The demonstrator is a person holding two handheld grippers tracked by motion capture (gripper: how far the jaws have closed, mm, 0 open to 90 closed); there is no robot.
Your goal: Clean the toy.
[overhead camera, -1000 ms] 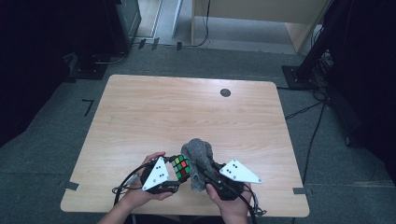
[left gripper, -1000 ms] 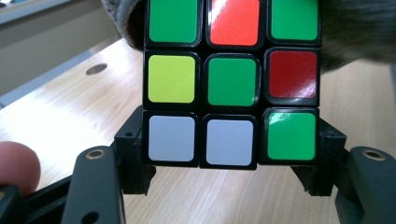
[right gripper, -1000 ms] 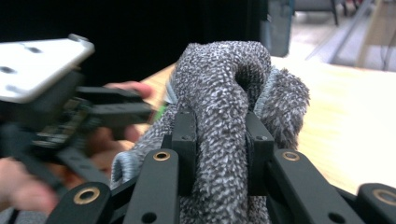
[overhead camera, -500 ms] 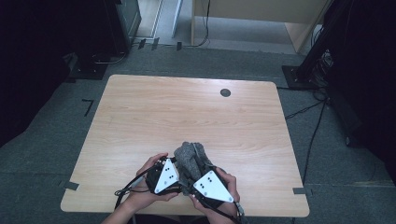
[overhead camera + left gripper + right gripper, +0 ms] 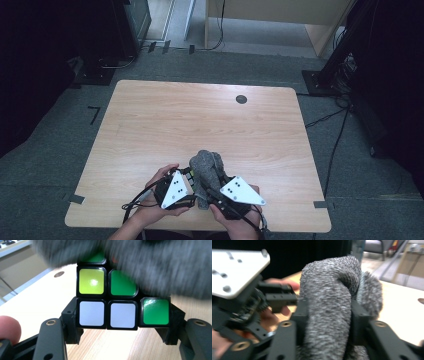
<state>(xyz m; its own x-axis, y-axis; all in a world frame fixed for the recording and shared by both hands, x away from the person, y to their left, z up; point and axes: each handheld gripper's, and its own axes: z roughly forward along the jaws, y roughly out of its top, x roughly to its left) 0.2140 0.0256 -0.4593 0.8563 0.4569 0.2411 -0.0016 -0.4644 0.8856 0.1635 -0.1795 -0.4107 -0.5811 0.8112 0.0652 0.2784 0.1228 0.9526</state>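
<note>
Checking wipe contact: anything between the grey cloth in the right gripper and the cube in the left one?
Nothing visible. The left gripper is clamped on the cube, and the grey cloth pinched in the right gripper already drapes over the cube's top, blurred in the left gripper view.

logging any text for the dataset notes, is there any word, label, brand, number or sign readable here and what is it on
None can be read.
Puzzle cube in the left tongs: plain coloured stickers, white, green and yellow, no logo showing.
Grey cloth in the right tongs: no tag visible.
Grey plates on the tongs: only dark dots, no writing.
Table: a dark round spot, no text.
</note>
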